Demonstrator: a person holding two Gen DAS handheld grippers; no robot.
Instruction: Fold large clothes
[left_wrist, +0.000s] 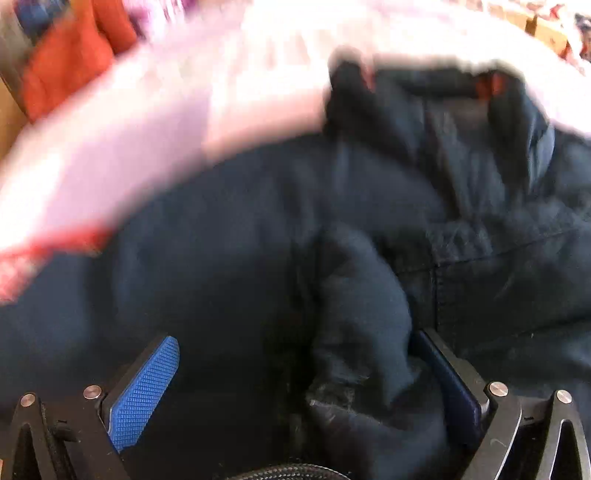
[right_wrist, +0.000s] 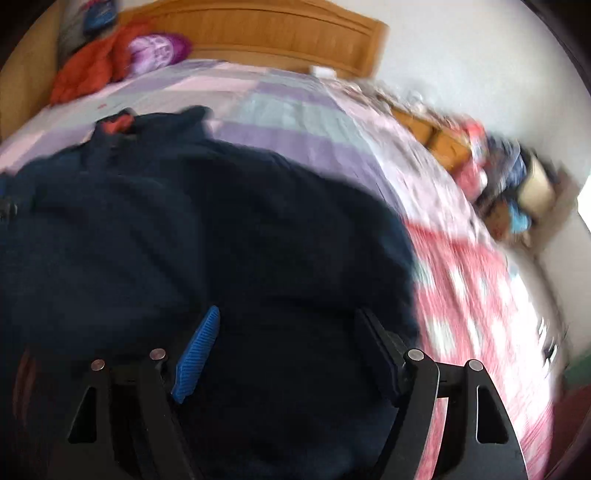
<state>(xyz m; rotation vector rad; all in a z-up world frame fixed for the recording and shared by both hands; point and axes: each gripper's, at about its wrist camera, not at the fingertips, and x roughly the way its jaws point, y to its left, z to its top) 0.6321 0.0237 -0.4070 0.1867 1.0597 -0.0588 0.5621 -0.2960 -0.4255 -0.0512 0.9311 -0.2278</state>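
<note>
A large dark navy jacket (left_wrist: 229, 236) (right_wrist: 177, 229) lies spread on the bed, its collar at the far end showing a red-orange lining (left_wrist: 491, 83) (right_wrist: 118, 123). My left gripper (left_wrist: 295, 339) hangs low over the jacket with its jaws wide apart; a bunched fold of the dark cloth (left_wrist: 362, 302) rises between them and leans against the right finger (left_wrist: 443, 373). My right gripper (right_wrist: 289, 312) stands open just above the jacket's near part, and its blue pad (right_wrist: 195, 354) is not pressing on anything. Both views are blurred.
The bed carries a pink and purple checked sheet (right_wrist: 280, 110) (left_wrist: 221, 92). A wooden headboard (right_wrist: 258, 26) stands at the far end. An orange garment (right_wrist: 85, 70) (left_wrist: 70, 62) and a purple pillow (right_wrist: 159, 48) lie at the far left. Cluttered items (right_wrist: 509, 184) sit beside the bed's right edge.
</note>
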